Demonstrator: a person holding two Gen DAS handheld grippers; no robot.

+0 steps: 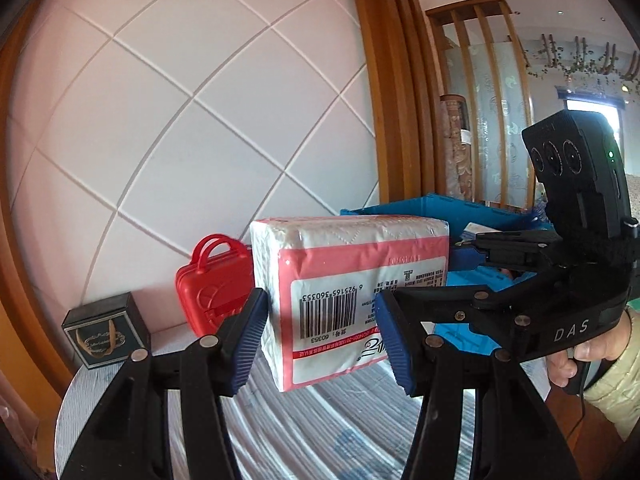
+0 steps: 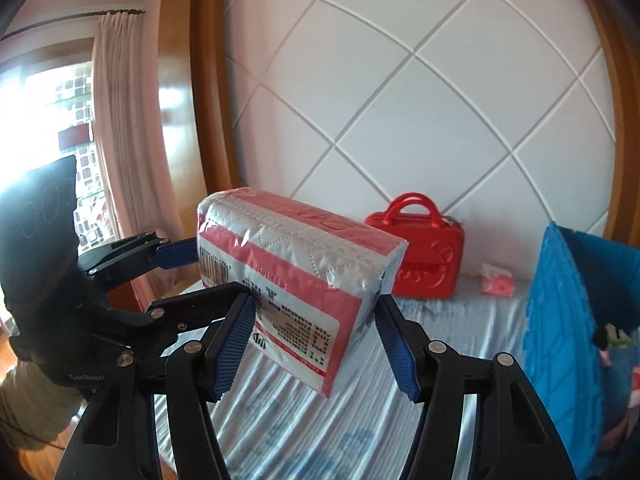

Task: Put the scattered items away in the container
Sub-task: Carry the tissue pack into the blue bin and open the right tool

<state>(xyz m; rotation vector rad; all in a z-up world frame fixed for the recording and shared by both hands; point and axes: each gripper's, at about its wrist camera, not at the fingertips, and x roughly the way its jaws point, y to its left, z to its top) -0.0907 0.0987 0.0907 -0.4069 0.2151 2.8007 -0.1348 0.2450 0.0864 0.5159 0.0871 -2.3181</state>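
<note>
the tissue pack (image 1: 352,292) hangs in the air above the striped table (image 1: 320,420), gripped by both tools at once. the left gripper (image 1: 320,340) has its blue pads (image 1: 248,344) against the pack's two sides, the barcode face turned toward its camera. the right gripper (image 2: 316,340) comes in from the other side and pinches the same pack (image 2: 296,276); in its own view the left pad (image 2: 232,344) touches the wrapper and the right one sits just at the pack's corner, so that hold looks lighter. neither pair is fully spread or pressed together; both are closed onto the pack.

the pack's long axis runs roughly crosswise between the two tools, tilted, with one end down toward the table.

the blue bin (image 2: 568,320) is the point that matters. it stands to the right of the pack, close beside the right gripper, its open top facing up and things already inside. in the left view the bin (image 1: 420,212) lies behind and right of the pack. the right hand looks the nearer one, so the carry likely goes rightward and over the bin's rim.

a red case (image 2: 420,256) and a small pink packet (image 2: 496,280) remain on the table by the wall, and a dark box (image 1: 106,330) sits at the left edge.
</note>
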